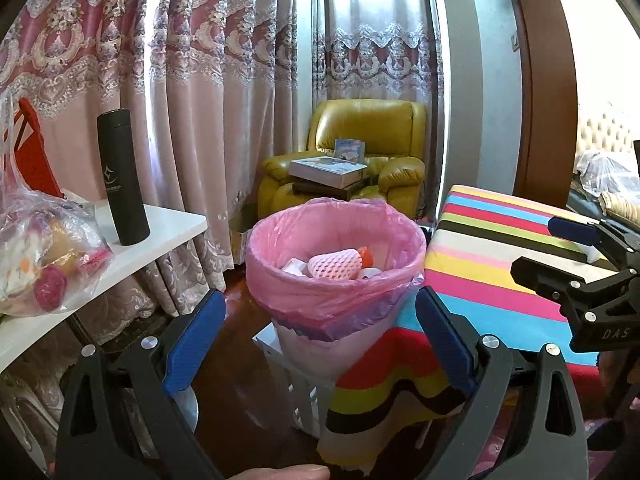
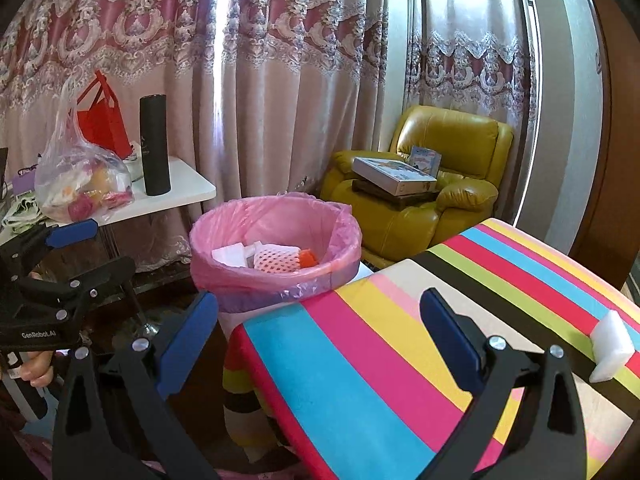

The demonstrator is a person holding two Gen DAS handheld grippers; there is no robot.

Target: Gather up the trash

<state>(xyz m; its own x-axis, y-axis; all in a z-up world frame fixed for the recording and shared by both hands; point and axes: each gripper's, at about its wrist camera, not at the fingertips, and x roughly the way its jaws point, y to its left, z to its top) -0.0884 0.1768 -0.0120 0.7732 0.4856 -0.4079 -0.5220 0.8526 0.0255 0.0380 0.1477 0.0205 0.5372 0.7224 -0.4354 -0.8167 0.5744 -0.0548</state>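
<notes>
- The left tool (image 1: 320,344) is released and empty, aimed slightly downward at the pink-lined trash bin (image 1: 334,264).
- The right tool (image 2: 320,344), fingers spread and empty, hovers over the striped table (image 2: 400,340) just beside the bin.
- A white foam scrap (image 2: 610,346) lies on the table, well apart from the bin.
- Beyond the bin stand a yellow armchair (image 1: 360,160) and lace curtains (image 1: 180,80).

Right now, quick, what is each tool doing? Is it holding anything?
Left tool: open, holding nothing.
Right tool: open, holding nothing.
</notes>
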